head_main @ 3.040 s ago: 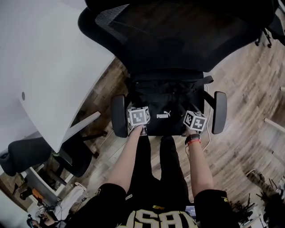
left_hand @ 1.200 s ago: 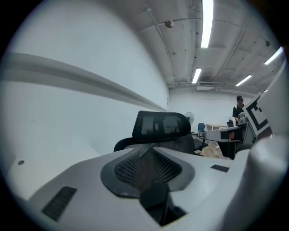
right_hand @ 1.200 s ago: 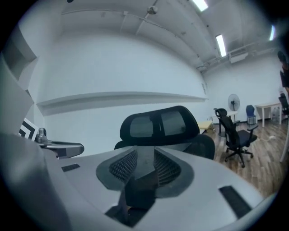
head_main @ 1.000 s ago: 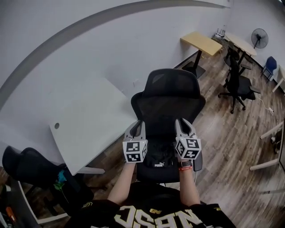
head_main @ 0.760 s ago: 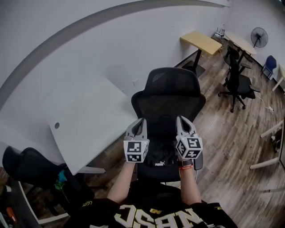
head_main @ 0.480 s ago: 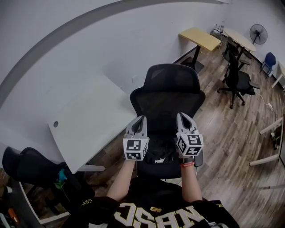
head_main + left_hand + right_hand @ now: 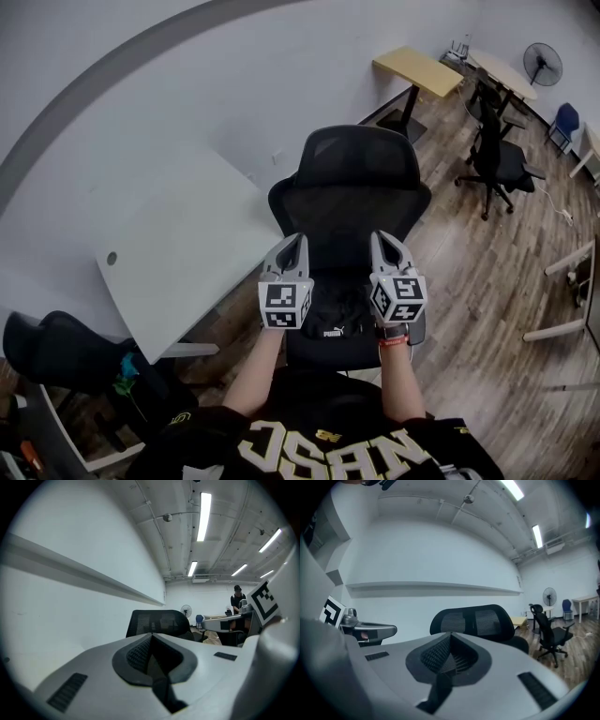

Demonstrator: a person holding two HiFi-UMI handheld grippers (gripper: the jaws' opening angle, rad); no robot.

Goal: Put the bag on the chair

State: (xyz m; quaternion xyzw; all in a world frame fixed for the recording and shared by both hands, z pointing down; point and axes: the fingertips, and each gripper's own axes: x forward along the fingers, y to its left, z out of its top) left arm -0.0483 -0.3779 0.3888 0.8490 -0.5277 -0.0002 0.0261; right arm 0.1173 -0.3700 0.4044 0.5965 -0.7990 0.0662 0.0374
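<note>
The black bag (image 7: 337,307), with a small white logo on its front, lies on the seat of the black mesh office chair (image 7: 352,202). Both grippers are held level side by side above the bag, in front of the chair's back and not touching the bag. My left gripper (image 7: 296,241) is shut and holds nothing; its view shows the pads meeting (image 7: 151,640) with the chair's headrest (image 7: 157,622) beyond. My right gripper (image 7: 382,239) is likewise shut and empty (image 7: 450,643), facing the chair back (image 7: 474,618).
A white desk (image 7: 159,253) stands left of the chair against the white wall. Another black chair (image 7: 52,347) is at the lower left. Further back are a wooden table (image 7: 417,70), an office chair (image 7: 495,159) and a fan (image 7: 541,64) on the wood floor.
Three seconds ago both grippers were down at the bag on the seat; now they are raised in front of the chair back. Over the last second they have hardly shifted.
</note>
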